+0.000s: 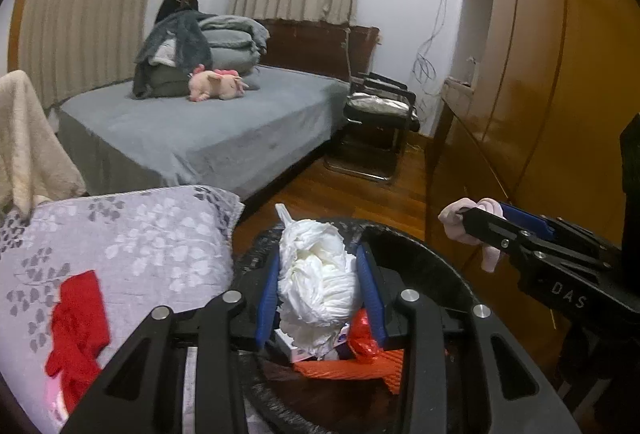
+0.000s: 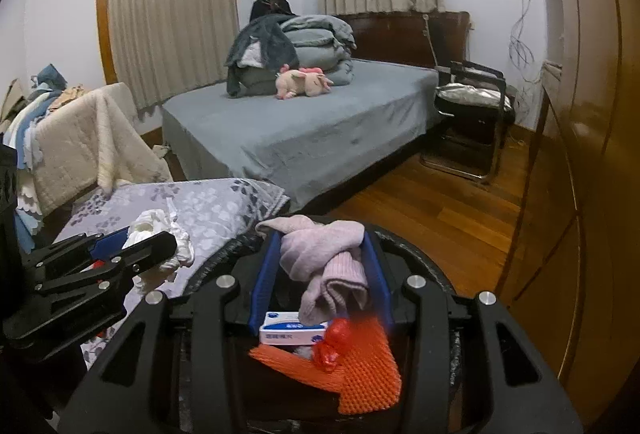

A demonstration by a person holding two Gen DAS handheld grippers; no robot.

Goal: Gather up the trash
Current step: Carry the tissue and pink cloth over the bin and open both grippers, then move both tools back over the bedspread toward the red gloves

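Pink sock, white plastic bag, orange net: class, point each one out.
Pink sock (image 2: pixel 320 258): right wrist view, its bunched middle.
White plastic bag (image 1: pixel 316 270): left wrist view, its crumpled middle.
Orange net (image 2: pixel 360 370): right wrist view, its bumpy surface.

You have two hand-held grippers in view, the left hand-held gripper (image 1: pixel 320 282) and the right hand-held gripper (image 2: pixel 324 266), and one black bin (image 1: pixel 436 254) beneath them. You can count one white crumpled bag (image 1: pixel 316 274), one pink sock (image 2: pixel 324 258), one orange foam net (image 2: pixel 360 370), one small white-and-blue box (image 2: pixel 292 330) and one red cloth (image 1: pixel 78 330). Beyond, you see one bed (image 2: pixel 304 130), one plush pig (image 2: pixel 304 80), one chair (image 2: pixel 476 114) and two curtained windows.
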